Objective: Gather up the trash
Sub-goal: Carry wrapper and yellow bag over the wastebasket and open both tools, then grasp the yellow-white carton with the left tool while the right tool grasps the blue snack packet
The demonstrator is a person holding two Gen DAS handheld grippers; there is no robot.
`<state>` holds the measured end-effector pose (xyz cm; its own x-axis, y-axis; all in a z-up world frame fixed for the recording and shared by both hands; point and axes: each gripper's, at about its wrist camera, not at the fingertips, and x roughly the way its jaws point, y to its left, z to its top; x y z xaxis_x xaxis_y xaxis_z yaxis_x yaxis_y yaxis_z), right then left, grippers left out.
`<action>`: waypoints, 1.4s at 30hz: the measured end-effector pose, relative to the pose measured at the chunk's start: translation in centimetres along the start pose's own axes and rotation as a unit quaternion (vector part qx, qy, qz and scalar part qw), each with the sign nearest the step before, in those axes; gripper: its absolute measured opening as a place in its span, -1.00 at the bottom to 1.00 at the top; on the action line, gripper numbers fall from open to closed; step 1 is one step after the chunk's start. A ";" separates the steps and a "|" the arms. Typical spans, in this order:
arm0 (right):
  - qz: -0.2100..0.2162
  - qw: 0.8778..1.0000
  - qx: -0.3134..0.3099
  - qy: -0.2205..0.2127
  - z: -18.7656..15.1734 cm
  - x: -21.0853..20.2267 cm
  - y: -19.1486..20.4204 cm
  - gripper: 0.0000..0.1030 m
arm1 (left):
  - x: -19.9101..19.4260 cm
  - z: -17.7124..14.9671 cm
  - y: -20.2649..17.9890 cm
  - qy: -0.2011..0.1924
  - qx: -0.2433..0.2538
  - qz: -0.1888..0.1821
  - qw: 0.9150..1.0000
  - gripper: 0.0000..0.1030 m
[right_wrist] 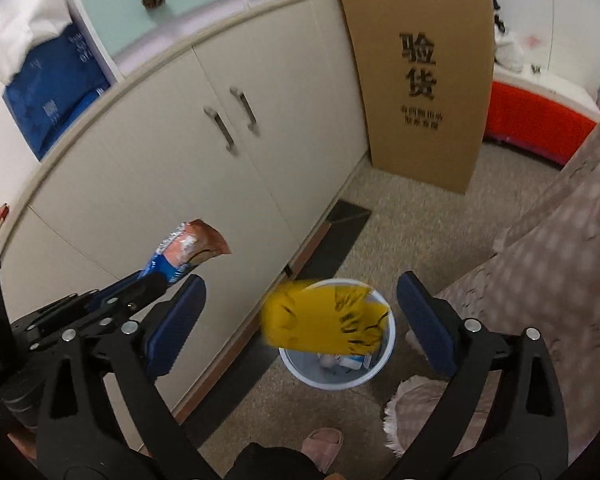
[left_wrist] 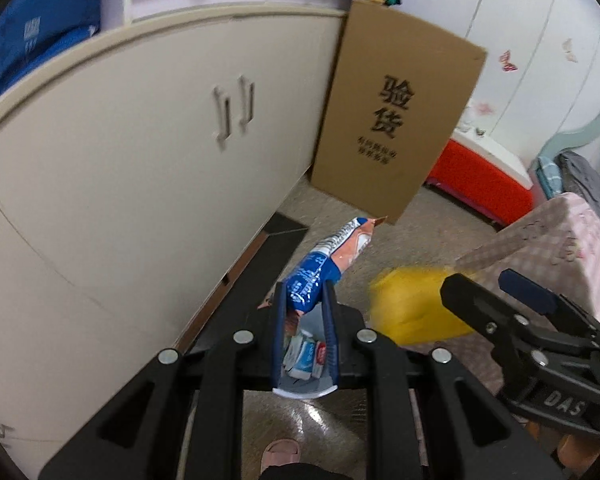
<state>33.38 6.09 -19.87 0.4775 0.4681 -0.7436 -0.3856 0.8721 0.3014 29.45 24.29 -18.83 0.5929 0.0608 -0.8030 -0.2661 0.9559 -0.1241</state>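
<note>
My left gripper (left_wrist: 305,300) is shut on a blue and orange snack wrapper (left_wrist: 332,258), held above a white trash bin (left_wrist: 304,392) with several scraps inside. The wrapper also shows in the right wrist view (right_wrist: 188,250), pinched by the left gripper (right_wrist: 162,276). My right gripper (right_wrist: 300,316) is open and empty, above the bin (right_wrist: 336,376). A yellow wrapper (right_wrist: 324,320), blurred, is in the air just over the bin's mouth, free of my fingers. It shows blurred in the left wrist view (left_wrist: 412,304) beside the right gripper (left_wrist: 476,300).
A cream cabinet (right_wrist: 180,168) with two door handles runs along the left. A tall cardboard box (right_wrist: 424,72) leans at its far end. A pink checked cloth-covered piece (right_wrist: 560,240) stands at the right. A red box (right_wrist: 536,120) is behind. My slippered foot (right_wrist: 324,440) is near the bin.
</note>
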 end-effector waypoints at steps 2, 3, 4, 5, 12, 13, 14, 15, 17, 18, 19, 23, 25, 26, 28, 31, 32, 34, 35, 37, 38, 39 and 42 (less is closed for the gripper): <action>-0.003 1.000 -0.002 0.004 -0.4 0.6 0.0 0.83 | 0.8 -0.3 0.5 0.006 -0.002 0.006 1.000 -0.68; -0.005 1.000 -0.005 0.004 -0.5 0.7 -0.1 0.83 | 1.2 -0.4 0.6 0.009 -0.002 0.008 1.000 -0.68; -0.009 1.000 -0.007 0.005 -0.6 0.7 -0.2 0.84 | 1.7 -0.5 0.6 0.013 -0.002 0.008 1.000 -0.68; -0.014 1.000 -0.008 0.005 -0.7 0.7 -0.4 0.84 | 1.9 -0.6 0.6 0.015 -0.001 0.009 1.000 -0.68; -0.036 0.999 -0.004 -0.019 -0.7 -0.6 -1.6 0.84 | 3.5 -0.8 -0.7 0.026 0.006 0.006 1.000 -0.68; -0.038 0.999 -0.002 -0.024 -0.7 -0.9 -1.8 0.84 | 3.7 -0.8 -0.9 0.027 0.007 0.006 1.000 -0.68; -0.038 0.999 0.000 -0.030 -0.7 -1.2 -1.9 0.84 | 3.8 -0.8 -1.1 0.028 0.009 0.005 1.000 -0.68; -0.040 0.998 0.003 -0.038 -0.6 -1.6 -2.0 0.85 | 3.8 -0.8 -1.4 0.028 0.011 0.004 1.000 -0.68; -0.043 0.998 0.007 -0.052 -0.5 -2.3 -2.2 0.85 | 3.8 -0.8 -2.0 0.027 0.016 0.004 0.999 -0.68; -0.044 0.997 0.009 -0.058 -0.4 -2.6 -2.3 0.85 | 3.9 -0.7 -2.3 0.027 0.019 0.003 0.999 -0.68; -0.045 0.997 0.012 -0.063 -0.4 -2.9 -2.4 0.85 | 3.9 -0.6 -2.5 0.027 0.021 0.003 0.999 -0.68; -0.045 0.996 0.016 -0.080 -0.2 -3.9 -2.6 0.86 | 3.6 -0.4 -3.3 0.021 0.027 0.002 0.999 -0.68; -0.047 0.995 0.018 -0.087 0.0 -4.3 -2.7 0.86 | 3.3 -0.3 -3.6 0.019 0.027 0.001 0.999 -0.68; -0.047 0.995 0.020 -0.091 0.0 -4.5 -2.9 0.86 | 3.2 -0.3 -3.8 0.018 0.028 0.000 0.999 -0.67; -0.047 0.994 0.023 -0.094 0.1 -4.7 -3.1 0.86 | 3.0 -0.1 -4.3 0.015 0.031 0.000 0.999 -0.67; -0.048 0.994 0.026 -0.098 0.0 -5.1 -3.5 0.86 | 2.9 0.3 -4.4 0.007 0.030 -0.003 1.000 -0.61; -0.048 0.994 0.028 -0.099 0.0 -5.2 -3.6 0.86 | 2.8 0.4 -4.4 0.003 0.028 -0.003 1.000 -0.47; -0.050 0.993 0.030 -0.099 -0.1 -5.4 -3.8 0.86 | 2.7 0.6 -4.6 0.001 0.027 0.005 1.000 -0.01; -0.050 0.993 0.030 -0.100 -0.1 -5.5 -3.9 0.86 | 2.5 0.7 -4.6 -0.005 0.026 0.010 1.000 0.20; -0.052 0.993 0.031 -0.101 -0.1 -5.8 -3.9 0.86 | 2.1 0.7 -4.6 -0.010 0.024 0.012 1.000 0.23; -0.053 0.993 0.032 -0.102 -0.2 -6.0 -3.9 0.86 | 2.0 0.7 -4.6 -0.009 0.022 0.010 1.000 0.26; -0.053 0.993 0.032 -0.103 -0.2 -6.3 -3.9 0.86 | 1.8 0.7 -4.6 -0.010 0.019 0.008 1.000 0.28; -0.055 0.992 0.031 -0.108 -0.2 -7.1 -3.9 0.86 | 0.9 0.8 -4.8 -0.019 0.019 0.007 1.000 0.30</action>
<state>31.37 -0.69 -15.88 0.6743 0.3837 -0.6310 -0.2757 0.9234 0.2670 31.87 19.97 -18.53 0.6186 0.0837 -0.7812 -0.2449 0.9653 -0.0906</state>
